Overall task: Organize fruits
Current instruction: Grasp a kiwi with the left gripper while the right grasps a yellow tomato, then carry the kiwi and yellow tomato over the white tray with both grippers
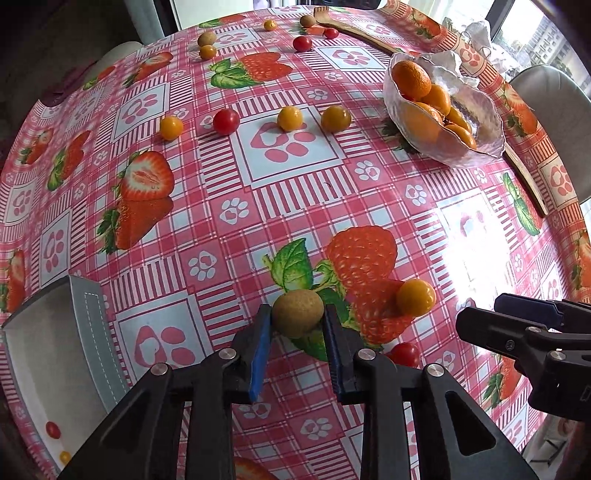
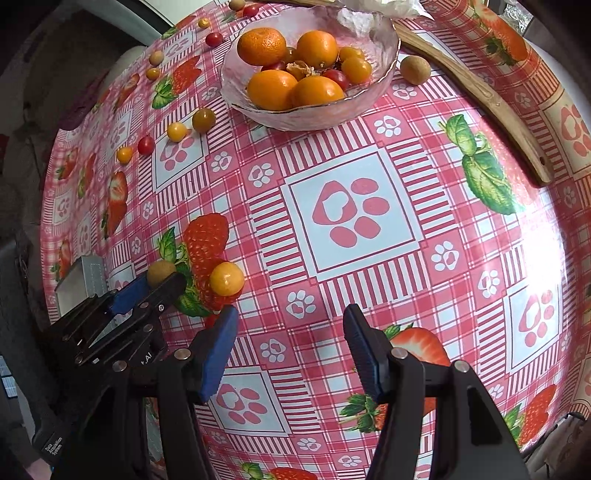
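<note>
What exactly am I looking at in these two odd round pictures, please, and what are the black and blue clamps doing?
No robot here: a person holds a hand-held gripper in each hand, and each carries a wide-angle camera looking along its two fingers, which bends the picture. One picture looks along the left hand-held gripper, the other along the right hand-held gripper. Below is a table under a pink strawberry-print tablecloth. On it stand a glass bowl of oranges and small fruits, loose red and yellow cherry tomatoes, a few brown fruits, a wooden fork and a white tray. The left gripper is shut on a small brown fruit; a yellow tomato lies beside it. The right gripper is open and empty.
</note>
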`<state>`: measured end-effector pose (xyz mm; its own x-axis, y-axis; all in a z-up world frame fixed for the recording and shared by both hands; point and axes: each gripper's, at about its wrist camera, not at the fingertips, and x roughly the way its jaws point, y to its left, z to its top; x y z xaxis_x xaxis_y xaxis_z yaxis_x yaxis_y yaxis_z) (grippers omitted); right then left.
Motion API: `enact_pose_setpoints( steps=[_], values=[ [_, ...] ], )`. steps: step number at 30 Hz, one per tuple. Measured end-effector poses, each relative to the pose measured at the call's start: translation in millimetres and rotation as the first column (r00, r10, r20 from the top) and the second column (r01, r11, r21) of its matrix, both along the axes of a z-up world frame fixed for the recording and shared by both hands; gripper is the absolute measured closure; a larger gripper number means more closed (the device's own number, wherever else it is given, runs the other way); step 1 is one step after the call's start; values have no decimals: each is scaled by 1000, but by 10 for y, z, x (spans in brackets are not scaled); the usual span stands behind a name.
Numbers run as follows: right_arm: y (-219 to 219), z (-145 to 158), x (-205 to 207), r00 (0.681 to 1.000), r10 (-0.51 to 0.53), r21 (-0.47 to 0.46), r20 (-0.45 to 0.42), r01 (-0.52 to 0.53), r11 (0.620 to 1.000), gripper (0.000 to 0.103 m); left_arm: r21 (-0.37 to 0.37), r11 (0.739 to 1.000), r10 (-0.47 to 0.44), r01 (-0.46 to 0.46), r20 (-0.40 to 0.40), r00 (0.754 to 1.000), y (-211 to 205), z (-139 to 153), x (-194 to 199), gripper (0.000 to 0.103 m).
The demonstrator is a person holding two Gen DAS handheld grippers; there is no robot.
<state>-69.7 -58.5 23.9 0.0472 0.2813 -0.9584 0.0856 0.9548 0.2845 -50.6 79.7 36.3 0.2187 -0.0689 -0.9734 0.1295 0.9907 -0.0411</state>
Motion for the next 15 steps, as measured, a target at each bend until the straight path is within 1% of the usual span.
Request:
enact_pose_setpoints(
  steps=[5,9,12,15],
  values=[
    [180,-41,89,999,40,10,7,-40,999,42,1,999,49,-49,-13,999,255,-31,-56,74],
    [347,-88,134,997,74,12,10,-74,997,48,2,998,69,-69,-17,997,370,-38,-115,74],
    [487,-111,160,993,114,-21,16,-114,993,57,-4,997,79,-79,-18,997,400,-46,-170,74],
    [612,-111,182,986,167,-84,27,-164,983,78,-19,995,93,-93,-20,995,453,-41,-222,74]
  ],
)
